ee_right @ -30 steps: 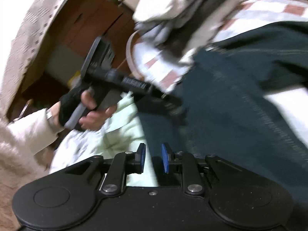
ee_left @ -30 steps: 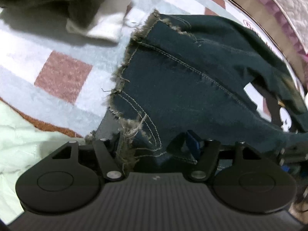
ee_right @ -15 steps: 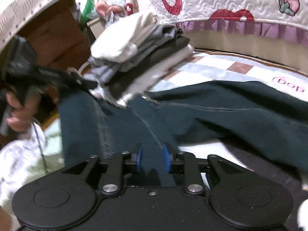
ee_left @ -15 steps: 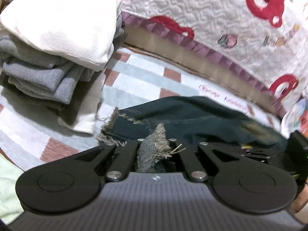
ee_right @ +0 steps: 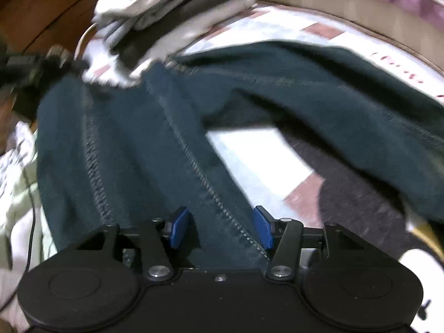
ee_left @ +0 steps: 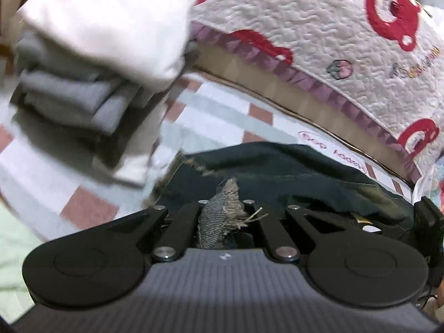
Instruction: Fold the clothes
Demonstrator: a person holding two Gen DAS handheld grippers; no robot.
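Note:
Dark blue jeans (ee_right: 133,144) with a frayed hem lie spread over a checked blanket (ee_left: 222,105). My left gripper (ee_left: 224,213) is shut on the frayed hem of one leg (ee_left: 222,216), which bunches up between its fingers; the rest of the jeans (ee_left: 277,166) trails away behind. In the right wrist view the left gripper (ee_right: 55,58) shows blurred at the far left, holding that hem up. My right gripper (ee_right: 219,227) hovers over the jeans leg near a stitched seam. Its jaws are opening, and the blue pads (ee_right: 177,230) stand apart from the cloth.
A stack of folded white and grey clothes (ee_left: 91,55) sits at the back left of the blanket. A quilted cover with red prints (ee_left: 333,41) rises behind. A pale green sheet (ee_right: 22,194) and a thin cable lie at the left edge. Wooden furniture (ee_right: 41,5) stands beyond.
My left gripper closed on the frayed hem and lifted it, tilting up toward the clothes stack. My right gripper swung over the jeans leg and its jaws widened.

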